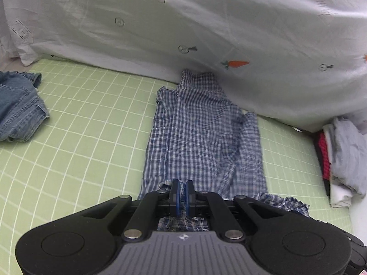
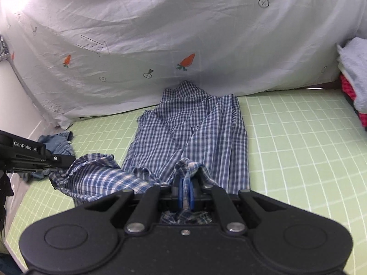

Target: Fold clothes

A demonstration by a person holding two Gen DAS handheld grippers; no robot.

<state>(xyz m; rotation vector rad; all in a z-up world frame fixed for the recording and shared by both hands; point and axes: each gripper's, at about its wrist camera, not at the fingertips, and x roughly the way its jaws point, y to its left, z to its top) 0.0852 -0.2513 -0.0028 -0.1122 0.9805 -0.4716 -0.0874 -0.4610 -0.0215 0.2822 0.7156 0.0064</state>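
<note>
Checked shirt [image 1: 201, 133]: sides folded in; hem pinched by closed left gripper [image 1: 182, 189] and right gripper [image 2: 185, 189]; lengthwise fold pending.

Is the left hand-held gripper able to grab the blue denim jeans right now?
Probably not yet. The left hand-held gripper is shut on the hem of the blue checked cotton shirt, so it is busy. The blue denim jeans lie apart across the green gridded mat, with nothing between.
</note>
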